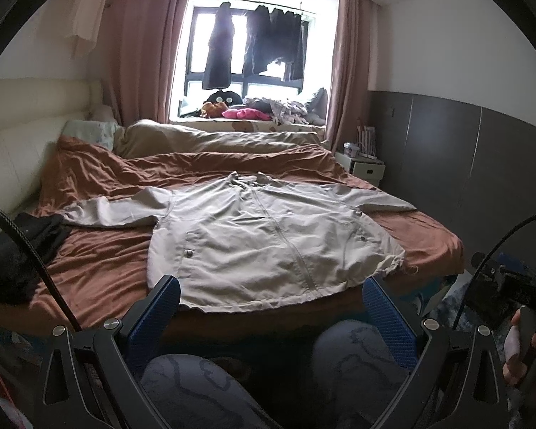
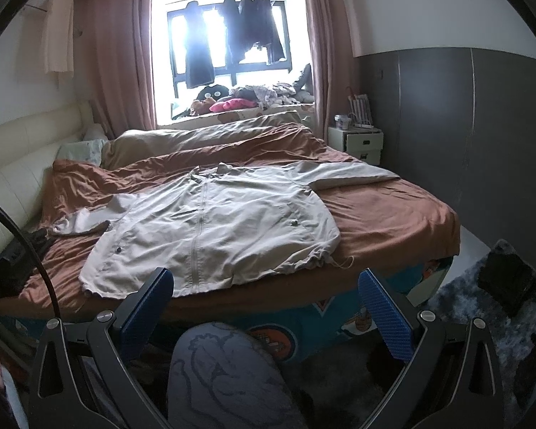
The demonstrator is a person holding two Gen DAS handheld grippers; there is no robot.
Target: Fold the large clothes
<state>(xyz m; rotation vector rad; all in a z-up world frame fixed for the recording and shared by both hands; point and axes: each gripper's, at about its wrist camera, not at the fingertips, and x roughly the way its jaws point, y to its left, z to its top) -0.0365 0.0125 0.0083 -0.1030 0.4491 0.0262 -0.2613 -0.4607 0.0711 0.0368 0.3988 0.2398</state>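
One beige jacket lies face up and spread flat on the brown bedcover, zipper closed, collar toward the window, hem at the near edge of the bed. Two sleeves extend sideways: one toward the cream headboard, the other toward the grey wall panels. Two pocket snaps show on the front, one on each side of the zipper. One black garment lies bunched on the bedcover just beside the cuff of the headboard-side sleeve. One white nightstand stands beyond the far corner of the bed. Several dark clothes hang on one rail across the window; how many cannot be told.

Two grippers are held in front of the bed, short of the hem, neither touching the jacket. Left gripper: blue pads spread wide, nothing between them, aimed at the middle of the hem. Right gripper: pads likewise wide and empty, aimed at the hem just on the wall side of the zipper. Two knees in patterned trousers show below the left gripper; one hand grips the right tool's handle at the frame edge.
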